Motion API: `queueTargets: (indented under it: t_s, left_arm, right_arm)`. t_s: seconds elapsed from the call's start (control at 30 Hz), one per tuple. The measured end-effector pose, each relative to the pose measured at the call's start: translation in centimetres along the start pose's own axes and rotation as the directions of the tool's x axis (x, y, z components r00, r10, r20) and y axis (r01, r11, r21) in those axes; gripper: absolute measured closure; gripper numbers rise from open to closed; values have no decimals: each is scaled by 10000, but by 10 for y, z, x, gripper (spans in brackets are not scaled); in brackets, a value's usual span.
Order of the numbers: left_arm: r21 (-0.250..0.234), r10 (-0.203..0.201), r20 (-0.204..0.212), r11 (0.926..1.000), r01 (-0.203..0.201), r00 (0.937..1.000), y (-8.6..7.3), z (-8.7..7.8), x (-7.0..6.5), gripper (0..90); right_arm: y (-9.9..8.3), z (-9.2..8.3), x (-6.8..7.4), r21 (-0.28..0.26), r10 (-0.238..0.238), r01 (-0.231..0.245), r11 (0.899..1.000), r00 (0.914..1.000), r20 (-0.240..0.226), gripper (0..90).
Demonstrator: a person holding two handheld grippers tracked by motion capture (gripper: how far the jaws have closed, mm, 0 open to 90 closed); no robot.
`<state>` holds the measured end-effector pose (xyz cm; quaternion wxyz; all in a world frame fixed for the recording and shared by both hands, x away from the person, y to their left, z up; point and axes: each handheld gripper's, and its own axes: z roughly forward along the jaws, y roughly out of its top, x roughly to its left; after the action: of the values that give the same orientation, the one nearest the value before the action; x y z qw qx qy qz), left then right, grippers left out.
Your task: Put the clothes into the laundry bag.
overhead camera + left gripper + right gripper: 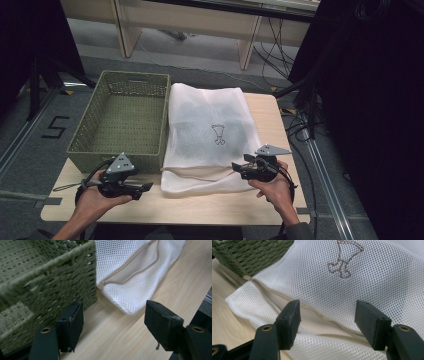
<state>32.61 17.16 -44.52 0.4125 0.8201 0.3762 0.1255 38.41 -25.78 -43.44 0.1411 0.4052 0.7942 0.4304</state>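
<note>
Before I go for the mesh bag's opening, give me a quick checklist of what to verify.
1. Right hand-held gripper open: ok, jaws stand apart with nothing pinched.
2. Right jaws lined up on the mesh bag: ok, the zipper seam runs between them in the right gripper view.
3. Left hand-held gripper open: ok, only bare table between its jaws.
4. Left hand-held gripper aimed at the bag: not ok, it sits short of the bag's corner, close to the green basket.
5. Zipper open or closed: cannot tell.
6. Bag flat on the table, beside the basket: ok.
</note>
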Motion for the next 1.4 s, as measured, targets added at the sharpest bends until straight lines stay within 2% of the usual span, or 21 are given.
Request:
queueTargets:
  t_s: [0.13,0.17,0.33,0.4,0.43,0.47,0.5,0.57,0.6,0.63,0.73,0.83,0.87,0.9,1.0,1.07,1.1,1.2,1.3,1.33,1.4]
  left_arm:
    - [-49,-71,-106,10000,71,9999,-6,-4,4,280]
    - [-43,-119,-100,9999,118,9999,-7,-5,4,279]
    - [-66,63,-306,10000,-66,9995,-11,-9,4,263]
    - [-107,208,-282,9997,-211,9994,-13,-11,4,258]
    - [-153,230,-330,9996,-235,9992,-14,-12,3,256]
    - [-106,157,-297,9998,-160,9994,-14,-13,3,249]
    - [-145,22,-317,9999,-27,9995,-15,-13,2,242]
    - [-177,-37,-258,9998,33,9997,-17,-14,1,230]
    - [-186,-2,-259,9998,-3,9997,-18,-15,1,223]
    - [-102,28,-246,9999,-31,9997,-19,-16,1,218]
    - [-159,-35,-274,9999,31,9996,-23,-17,0,205]
    - [-52,-115,-337,9999,113,9994,-26,-17,-2,205]
    - [-39,-73,-365,10000,72,9993,-27,-17,-2,205]
    - [-28,-85,-384,10000,84,9992,-28,-18,-2,205]
    - [-57,-81,-335,10000,79,9994,-28,-18,-3,206]
    - [-38,-76,-362,10000,75,9993,-28,-17,-2,206]
    - [-3,-73,-373,10000,73,9993,-28,-17,-2,206]
    - [-26,-60,-402,10000,59,9992,-29,-17,-3,206]
    - [-41,-43,-390,10000,41,9992,-28,-17,-2,207]
    - [-11,-76,-384,10000,75,9992,-28,-17,-2,207]
    - [-27,-77,-372,10000,76,9993,-28,-17,-2,207]
  right_arm:
    - [-7,-4,2,13,227,-227,9997,9997,-64,345]
    - [-8,-5,1,-58,75,-75,10000,10000,32,341]
    - [-16,-10,6,-37,334,-334,9994,9994,97,324]
    - [-20,-13,4,70,-47,46,10000,9998,203,315]
    - [-22,-15,8,139,254,-258,9996,9992,309,314]
    - [-23,-15,5,94,-65,62,9999,9996,278,313]
    - [-26,-16,9,70,340,-342,9994,9991,261,310]
    - [-30,-19,9,131,-16,12,9999,9996,264,298]
    - [-33,-21,11,174,149,-154,9997,9995,296,289]
    - [-35,-23,10,214,-48,40,9998,9992,396,289]
    - [-43,-27,15,400,272,-285,9988,9991,328,287]
    - [-49,-31,16,373,17,-33,9993,9991,414,276]
    - [-51,-32,16,415,60,-74,9991,9994,347,276]
    - [-53,-33,19,442,424,-437,9981,9986,305,276]
    - [-58,-36,21,564,236,-252,9981,9993,283,272]
    - [-61,-36,23,703,329,-347,9969,9991,266,267]
    - [-61,-35,21,622,110,-121,9980,9998,175,267]
    - [-61,-35,23,697,472,-486,9964,9986,226,265]
    - [-62,-35,23,698,292,-308,9971,9993,250,264]
    - [-61,-34,20,618,-11,-4,9981,9997,242,263]
    - [-61,-34,20,601,71,-85,9982,9997,246,263]
